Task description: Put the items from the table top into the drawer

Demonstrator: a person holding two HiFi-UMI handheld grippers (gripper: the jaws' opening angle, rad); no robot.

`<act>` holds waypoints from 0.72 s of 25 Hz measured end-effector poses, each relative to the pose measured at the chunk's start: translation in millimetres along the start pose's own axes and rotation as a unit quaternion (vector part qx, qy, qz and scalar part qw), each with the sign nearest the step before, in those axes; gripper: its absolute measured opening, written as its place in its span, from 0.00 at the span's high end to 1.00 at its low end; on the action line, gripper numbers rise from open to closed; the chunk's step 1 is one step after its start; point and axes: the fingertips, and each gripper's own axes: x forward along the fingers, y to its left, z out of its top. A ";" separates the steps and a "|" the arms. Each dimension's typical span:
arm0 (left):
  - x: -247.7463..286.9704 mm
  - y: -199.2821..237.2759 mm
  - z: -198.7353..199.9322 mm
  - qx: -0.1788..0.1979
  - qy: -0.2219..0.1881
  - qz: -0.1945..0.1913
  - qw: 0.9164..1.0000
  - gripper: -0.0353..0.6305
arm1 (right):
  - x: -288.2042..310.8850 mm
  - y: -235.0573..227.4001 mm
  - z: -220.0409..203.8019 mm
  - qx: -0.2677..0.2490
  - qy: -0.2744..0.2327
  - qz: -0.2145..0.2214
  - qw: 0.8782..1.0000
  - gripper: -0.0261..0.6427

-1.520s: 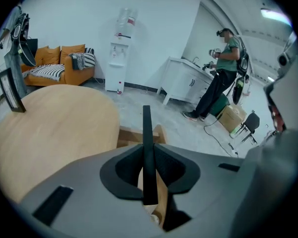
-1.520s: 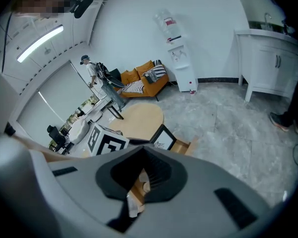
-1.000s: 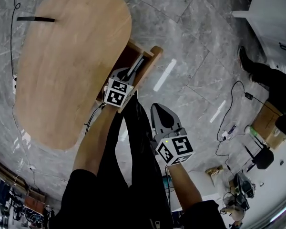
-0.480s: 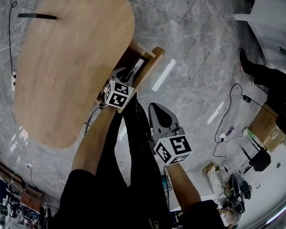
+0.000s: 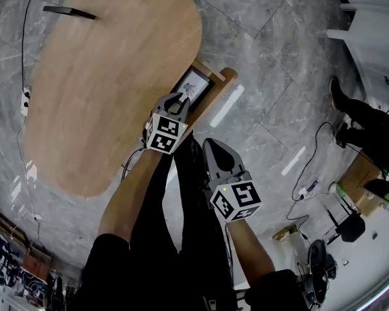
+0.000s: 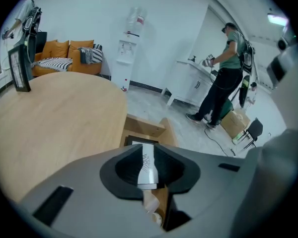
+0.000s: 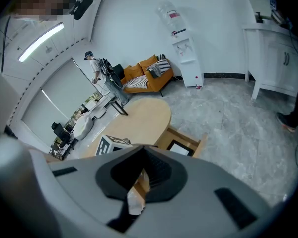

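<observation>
Flat and face up in the open drawer (image 5: 225, 78): picture frame (image 5: 194, 86), on edge a second ago between the left gripper (image 5: 176, 100) fingers. Long axis along the bench (image 5: 104, 76) edge. Left fingers now apart and empty, over the frame's near end. Right gripper (image 5: 215, 147) well back over the floor, fingers together on nothing.

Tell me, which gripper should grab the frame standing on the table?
Left. The left gripper is open beside the table, nearer the frame; the right gripper hangs back over the floor.
</observation>
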 end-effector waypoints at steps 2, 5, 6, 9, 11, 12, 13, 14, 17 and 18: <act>-10.1 8.4 6.7 -0.017 -0.018 0.013 1.000 0.90 | 2.5 6.2 1.9 -0.005 0.001 0.006 1.000 0.95; -24.3 23.0 12.8 -0.041 -0.028 0.025 0.998 0.92 | 8.1 16.2 5.8 -0.013 0.001 0.015 1.000 0.95; -29.2 27.4 13.6 -0.049 -0.029 0.027 0.998 0.93 | 9.9 20.4 7.2 -0.015 0.001 0.018 1.000 0.95; -42.8 36.7 21.1 -0.060 -0.038 0.035 0.997 0.93 | 14.8 31.1 11.3 -0.022 0.001 0.029 0.999 0.95; -50.7 41.7 30.9 -0.059 -0.049 0.044 0.996 0.93 | 18.3 36.6 14.4 -0.025 0.001 0.039 0.999 0.95; -54.4 45.1 36.7 -0.059 -0.054 0.048 0.996 0.93 | 20.3 39.4 16.8 -0.027 0.001 0.045 0.999 0.95; -58.2 48.9 42.5 -0.061 -0.058 0.051 0.995 0.93 | 22.3 42.5 20.0 -0.031 0.000 0.051 0.998 0.95; -62.4 52.8 47.3 -0.065 -0.061 0.055 0.995 0.93 | 23.6 45.8 23.5 -0.037 -0.002 0.058 0.998 0.95; -79.4 64.4 56.3 -0.079 -0.064 0.065 0.993 0.93 | 25.2 55.8 34.7 -0.055 -0.003 0.073 0.996 0.95; -86.4 69.5 60.8 -0.082 -0.068 0.070 0.992 0.93 | 26.4 59.2 39.6 -0.062 -0.003 0.077 0.995 0.95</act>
